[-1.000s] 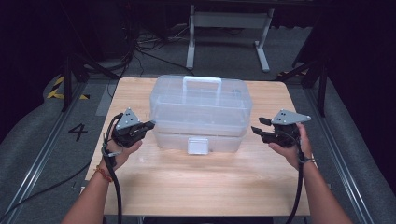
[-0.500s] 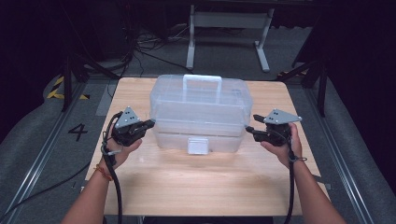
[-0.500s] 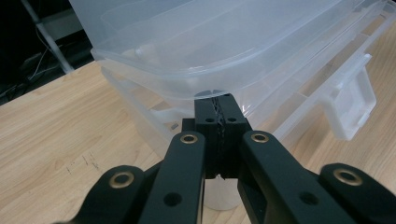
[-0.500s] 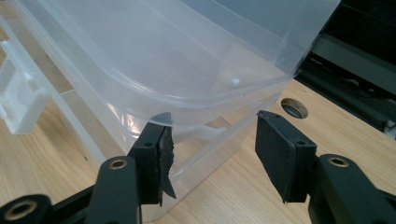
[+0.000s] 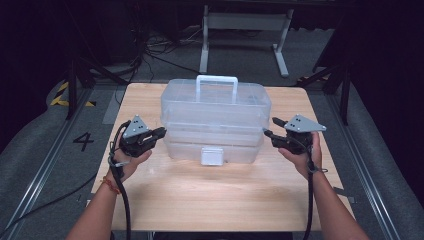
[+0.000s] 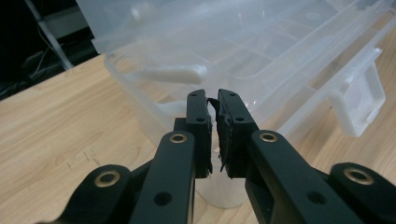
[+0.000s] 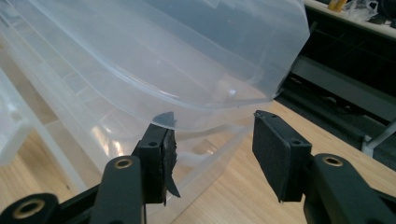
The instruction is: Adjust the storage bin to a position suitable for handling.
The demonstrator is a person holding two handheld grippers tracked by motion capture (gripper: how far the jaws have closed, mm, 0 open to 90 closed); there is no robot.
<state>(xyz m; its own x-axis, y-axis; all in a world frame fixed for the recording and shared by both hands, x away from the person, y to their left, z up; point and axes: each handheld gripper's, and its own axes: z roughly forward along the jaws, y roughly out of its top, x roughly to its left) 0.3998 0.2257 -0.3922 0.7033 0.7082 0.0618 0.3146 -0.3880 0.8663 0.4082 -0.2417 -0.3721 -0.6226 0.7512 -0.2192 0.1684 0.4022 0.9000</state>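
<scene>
Storage box (image 5: 216, 122), clear, rigid, probably light and slippery, was centred on the bench (image 5: 210, 200). Left gripper (image 5: 159, 133), at 9 o'clock, nearly clenched, had just been opening; right gripper (image 5: 270, 127), at 3 o'clock, was parted. End rims were judged best grasped.

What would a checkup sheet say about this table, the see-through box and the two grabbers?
Surface: wooden table, bare around the box.
Job's things: clear plastic storage box with a white handle on top and a white latch in front, lid down.
Clutter: nothing seen.
Grippers: left gripper at the box's left end, jaws almost together, just starting to open, nothing between them; right gripper at the box's right end, jaws apart around the lid's corner, pads not pressing.
Cables: one black cable trails from each gripper.
Surroundings: dark room, grey floor, metal stand behind the table.
</scene>
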